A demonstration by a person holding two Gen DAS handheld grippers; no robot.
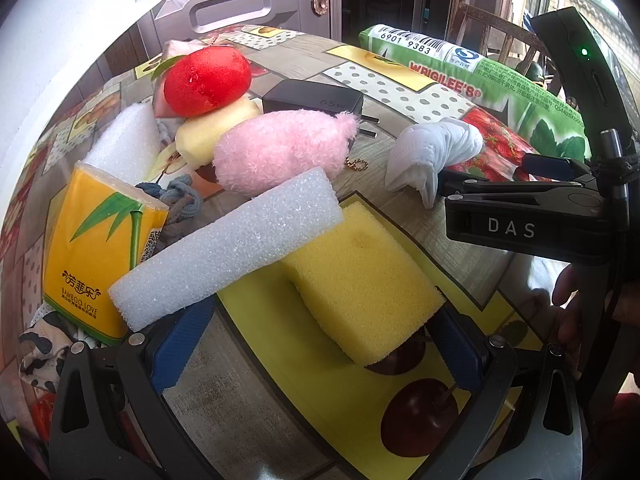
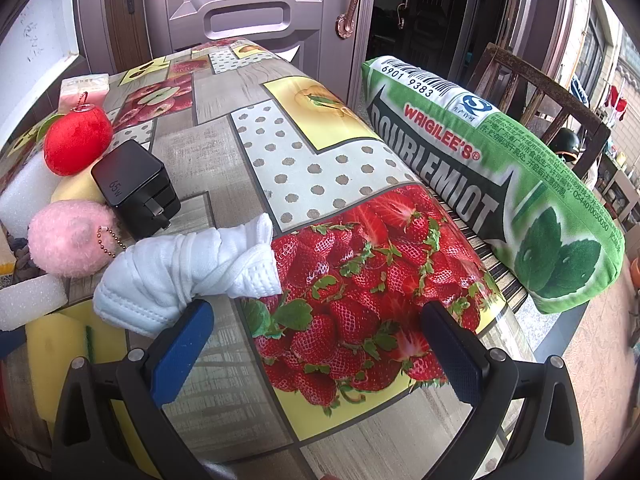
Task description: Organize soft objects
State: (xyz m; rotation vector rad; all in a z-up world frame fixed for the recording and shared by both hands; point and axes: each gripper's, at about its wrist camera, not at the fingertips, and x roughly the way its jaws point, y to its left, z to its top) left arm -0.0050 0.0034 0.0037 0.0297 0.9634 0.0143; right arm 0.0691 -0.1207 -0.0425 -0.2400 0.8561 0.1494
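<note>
My left gripper [image 1: 320, 344] is open, its blue pads either side of a yellow sponge [image 1: 356, 280] lying on the table. A white foam block [image 1: 228, 248] leans across the sponge's far end. Behind are a pink plush [image 1: 276, 148], a red plush apple [image 1: 206, 80], a pale yellow soft piece [image 1: 212, 128] and a second white foam block [image 1: 124, 140]. A rolled white cloth [image 1: 436, 156] lies at the right; it also shows in the right wrist view [image 2: 180, 276]. My right gripper [image 2: 320, 344] is open and empty over the strawberry print, its left pad [image 2: 180, 344] next to the cloth.
A yellow tissue pack [image 1: 96, 252] stands at left beside a grey cord [image 1: 180, 200]. A black charger [image 2: 136, 192] sits mid-table. A green Doublemint cushion [image 2: 500, 176] lies along the table's right edge, with a wooden chair [image 2: 548, 96] behind. A patterned cloth [image 1: 44, 344] is at lower left.
</note>
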